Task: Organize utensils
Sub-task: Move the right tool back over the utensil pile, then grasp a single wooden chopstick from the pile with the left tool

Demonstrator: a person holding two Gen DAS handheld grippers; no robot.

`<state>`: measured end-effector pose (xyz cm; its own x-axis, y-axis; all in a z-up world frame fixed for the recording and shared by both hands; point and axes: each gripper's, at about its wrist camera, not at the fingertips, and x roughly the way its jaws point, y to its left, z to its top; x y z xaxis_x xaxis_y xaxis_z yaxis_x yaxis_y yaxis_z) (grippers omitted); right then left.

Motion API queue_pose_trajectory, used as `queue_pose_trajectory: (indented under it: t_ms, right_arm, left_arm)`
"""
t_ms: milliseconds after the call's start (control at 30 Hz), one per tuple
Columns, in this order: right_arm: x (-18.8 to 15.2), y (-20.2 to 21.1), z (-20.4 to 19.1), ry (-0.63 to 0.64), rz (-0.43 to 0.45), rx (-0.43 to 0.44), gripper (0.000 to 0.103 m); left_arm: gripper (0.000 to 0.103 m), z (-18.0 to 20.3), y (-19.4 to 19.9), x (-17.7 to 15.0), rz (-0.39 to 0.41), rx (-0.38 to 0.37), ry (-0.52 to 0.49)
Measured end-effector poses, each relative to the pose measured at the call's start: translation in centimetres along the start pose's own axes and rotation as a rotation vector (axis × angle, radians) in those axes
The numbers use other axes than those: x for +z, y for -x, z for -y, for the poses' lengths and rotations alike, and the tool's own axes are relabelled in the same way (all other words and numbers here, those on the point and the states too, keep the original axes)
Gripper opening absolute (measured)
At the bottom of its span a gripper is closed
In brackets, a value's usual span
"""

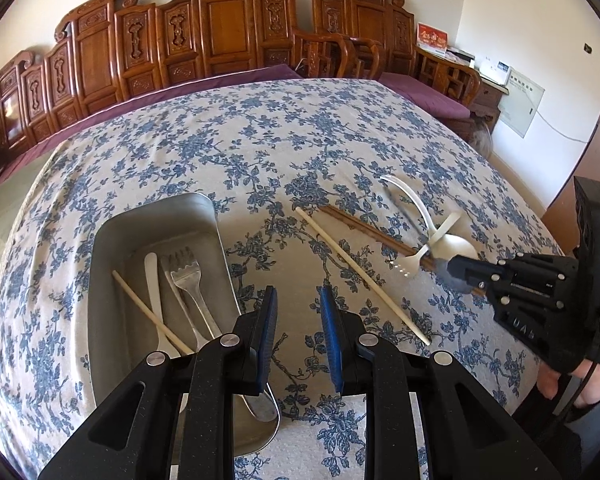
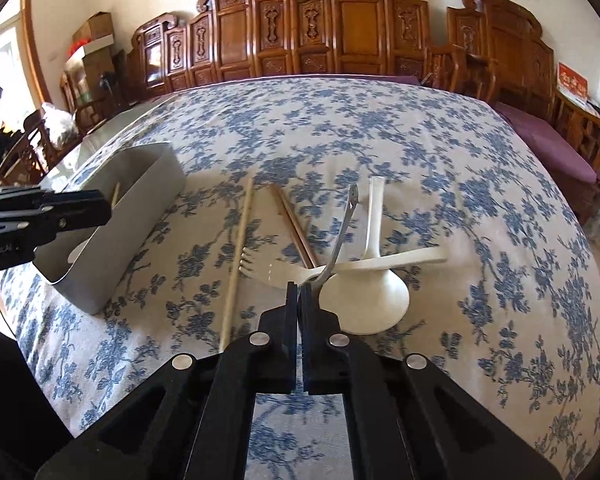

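Note:
A metal tray [image 1: 100, 264] on the flowered cloth holds metal forks [image 1: 188, 280], a white utensil [image 1: 153, 292] and a pale chopstick [image 1: 148, 312]. My left gripper [image 1: 298, 338] is open and empty, just right of the tray's near end. My right gripper [image 2: 299, 294] is shut on a metal spoon [image 2: 342, 236], its handle pointing up and away. Under it lie a white ladle spoon [image 2: 364, 300], a white fork [image 2: 380, 262], brown chopsticks [image 2: 294, 230] and a pale chopstick [image 2: 238, 252]. The tray also shows in the right wrist view [image 2: 140, 216].
The table wears a blue flowered cloth [image 1: 300, 140]. Carved wooden benches [image 1: 220, 28] with purple cushions stand behind it. The right gripper's body [image 1: 540, 292] hangs at the table's right edge in the left wrist view.

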<state>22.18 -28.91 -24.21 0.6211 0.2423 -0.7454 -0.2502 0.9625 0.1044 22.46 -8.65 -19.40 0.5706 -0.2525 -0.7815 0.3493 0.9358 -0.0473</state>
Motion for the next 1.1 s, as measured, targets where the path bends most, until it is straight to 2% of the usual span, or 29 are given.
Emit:
queue_pose_trajectory:
  t_ms: [267,633,767,900,1100]
  right_arm:
    - [0.0,0.0,0.4,-0.005,-0.006,-0.01,0.002]
    - [0.7,1.8,1.2,-0.016,0.068,0.014,0.002]
    - [0.9,2.3,1.7,-0.031,0.092,0.046,0.002]
    - [0.8,2.3,1.9,-0.034,0.089,0.05,0.002]
    - [0.6,2.3,2.5,-0.05,0.084,0.055,0.002]
  left_arm:
    - [0.02,0.1,0.0,0.0,0.001,-0.001,-0.001]
    - [0.02,2.2,-0.4,-0.1,0.008,-0.006,0.002]
    - [0.02,3.5,-1.2,-0.2,0.002,-0.006,0.007]
    - [0.025,5.0,-2.2,-0.5,-0.013,0.01,-0.007]
    - [0.025,6.8,-4.4,-0.8,-0.054,0.006,0.005]
